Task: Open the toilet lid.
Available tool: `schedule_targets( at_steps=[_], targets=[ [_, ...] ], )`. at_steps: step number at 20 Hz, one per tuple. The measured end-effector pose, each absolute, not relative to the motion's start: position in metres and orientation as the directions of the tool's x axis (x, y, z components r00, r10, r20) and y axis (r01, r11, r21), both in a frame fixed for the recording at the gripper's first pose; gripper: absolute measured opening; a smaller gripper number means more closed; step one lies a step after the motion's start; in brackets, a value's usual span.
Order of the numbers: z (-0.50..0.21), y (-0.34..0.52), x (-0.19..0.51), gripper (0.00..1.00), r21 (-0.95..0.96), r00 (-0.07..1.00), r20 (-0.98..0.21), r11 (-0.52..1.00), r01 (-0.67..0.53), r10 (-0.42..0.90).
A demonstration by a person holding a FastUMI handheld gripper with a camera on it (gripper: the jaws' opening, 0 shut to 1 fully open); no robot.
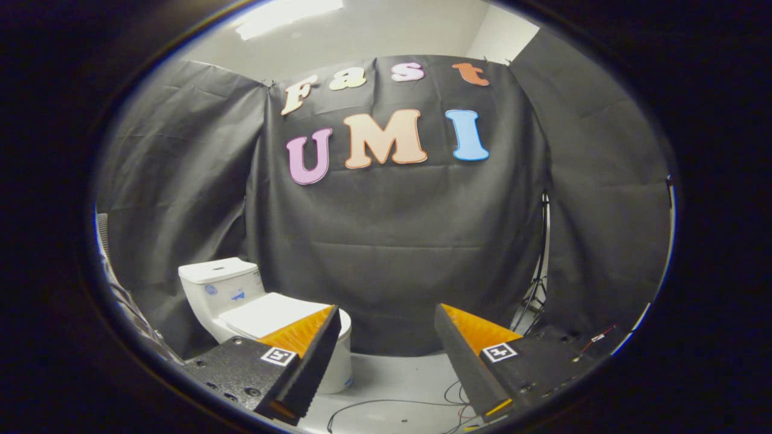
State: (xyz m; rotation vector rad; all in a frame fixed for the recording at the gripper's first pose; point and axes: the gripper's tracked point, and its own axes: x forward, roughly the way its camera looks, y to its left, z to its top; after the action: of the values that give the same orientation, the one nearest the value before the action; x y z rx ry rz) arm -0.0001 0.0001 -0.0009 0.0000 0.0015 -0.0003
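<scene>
Gripper [386, 337] nearest, fingers spread wide apart, nothing between them, holding nothing. Each finger has ridged inner pad and a small square black-and-white marker tag on top. Left finger [301, 355] overlaps front of the toilet in the gripper view; can't tell if it touches, looks well short of it. Right finger [476, 355] points at bare floor and cloth.

Floor [398, 374] light grey, just ahead of fingers. Thin dark cables [386, 404] loop across it between and under the fingertips, w/ more running toward right finger's base.

Toilet [241, 307] white, one-piece, sits beyond and to left of the fingers, against the cloth wall. Lid [271, 313] is down, lying flat on the bowl, not yet opened; its front end is hidden behind left finger. Tank [220, 280] behind the lid, w/ flat top and a couple of small blue stickers on its side, too small to make out.

Further back: black cloth wall [392, 241] wraps round the booth, creased. At right, a thin dark stand [540, 283] w/ tripod-type legs stands by the cloth edge. Above the cloth, white wall and ceiling light [289, 18].
</scene>
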Motion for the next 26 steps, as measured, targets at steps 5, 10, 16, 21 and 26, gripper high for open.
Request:
schedule_targets(
  at_steps=[5,10,16,21,26],
  targets=[
    [0.000,0.000,0.000,0.96,0.001,1.000,0.000,1.000,-0.001,0.001],
    [0.003,0.000,0.002,0.93,0.002,1.000,0.004,1.000,0.004,-0.004],
    [-0.013,0.006,0.059,0.88,-0.009,0.993,-0.119,1.000,-0.015,0.014],
    [-0.005,0.043,0.105,0.83,0.023,0.981,-0.111,0.987,-0.156,0.158],
    [0.012,0.092,0.125,0.79,0.092,0.991,0.004,0.986,-0.136,0.136]
  ],
)
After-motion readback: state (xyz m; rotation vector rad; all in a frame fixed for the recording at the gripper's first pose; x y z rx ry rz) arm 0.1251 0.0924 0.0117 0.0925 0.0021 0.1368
